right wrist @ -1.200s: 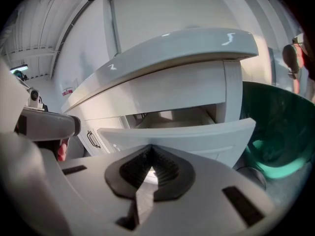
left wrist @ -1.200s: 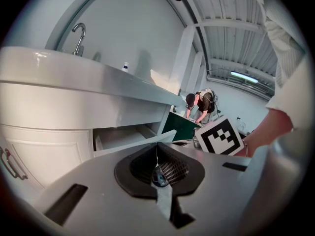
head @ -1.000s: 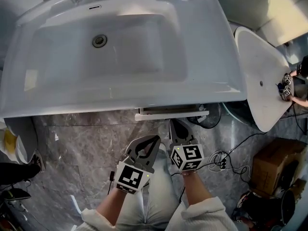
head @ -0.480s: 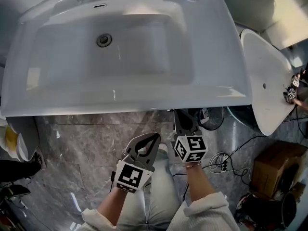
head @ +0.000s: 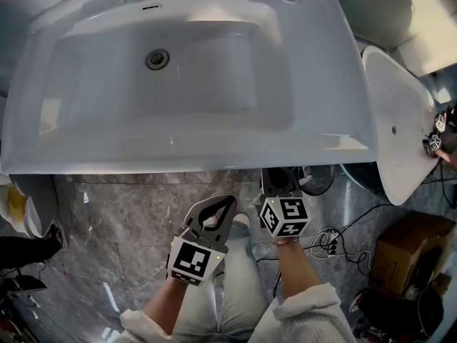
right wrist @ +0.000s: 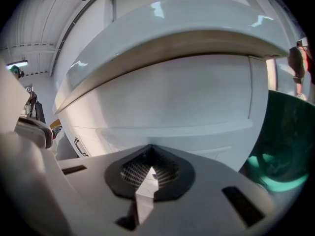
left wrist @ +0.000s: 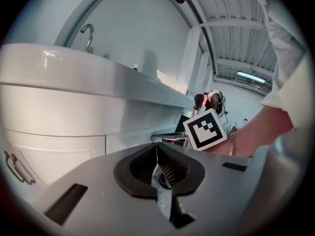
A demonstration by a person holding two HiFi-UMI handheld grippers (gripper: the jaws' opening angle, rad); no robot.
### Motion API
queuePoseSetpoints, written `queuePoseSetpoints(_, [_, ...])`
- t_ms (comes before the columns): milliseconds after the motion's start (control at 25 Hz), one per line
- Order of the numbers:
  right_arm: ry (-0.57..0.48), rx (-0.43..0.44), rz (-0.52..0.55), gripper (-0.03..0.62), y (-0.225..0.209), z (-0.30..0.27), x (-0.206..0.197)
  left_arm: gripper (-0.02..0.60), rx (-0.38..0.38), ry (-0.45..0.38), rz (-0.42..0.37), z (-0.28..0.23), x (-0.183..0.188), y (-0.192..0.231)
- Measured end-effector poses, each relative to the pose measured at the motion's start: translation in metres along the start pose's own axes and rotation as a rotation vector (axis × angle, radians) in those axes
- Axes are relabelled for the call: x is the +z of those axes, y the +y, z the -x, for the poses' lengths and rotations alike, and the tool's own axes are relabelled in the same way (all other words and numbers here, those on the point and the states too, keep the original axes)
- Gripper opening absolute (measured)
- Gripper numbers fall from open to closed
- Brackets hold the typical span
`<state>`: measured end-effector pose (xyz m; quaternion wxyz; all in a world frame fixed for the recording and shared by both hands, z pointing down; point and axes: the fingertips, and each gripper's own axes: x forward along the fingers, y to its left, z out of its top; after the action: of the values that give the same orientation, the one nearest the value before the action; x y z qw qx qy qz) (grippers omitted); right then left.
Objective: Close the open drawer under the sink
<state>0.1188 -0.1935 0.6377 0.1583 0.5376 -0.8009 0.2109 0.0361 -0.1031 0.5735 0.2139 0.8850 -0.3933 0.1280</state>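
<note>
In the head view the white sink [head: 178, 148] fills the top, and no drawer shows past its front edge. My right gripper [head: 275, 174] reaches forward under that edge, jaws shut, tips partly hidden. The right gripper view has the white drawer front [right wrist: 172, 102] close ahead below the sink rim [right wrist: 187, 28], with my right gripper [right wrist: 150, 149] shut and empty. I cannot tell whether its tips touch the front. My left gripper [head: 228, 202] hangs back over the floor, shut on nothing. The left gripper view has my left gripper [left wrist: 157, 149] low, facing the cabinet front [left wrist: 128, 141].
A second white basin [head: 393, 113] leans at the right, with a cardboard box [head: 410, 245] and loose cables [head: 325, 238] on the marble floor below it. A green bin [right wrist: 285, 151] stands right of the cabinet. A door handle [left wrist: 15, 167] sits at the cabinet's left.
The drawer front that stuck out below the sink's edge a second ago has gone out of sight under it. My right gripper moved forward with it; the left barely shifted.
</note>
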Motion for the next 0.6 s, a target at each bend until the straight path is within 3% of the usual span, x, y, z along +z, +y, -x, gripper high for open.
queuePoseSetpoints(600, [0.013,0.005,0.006,0.010,0.004,0.013,-0.006,0.017,0.019,-0.020,0.002,0.004,0.003,-0.011])
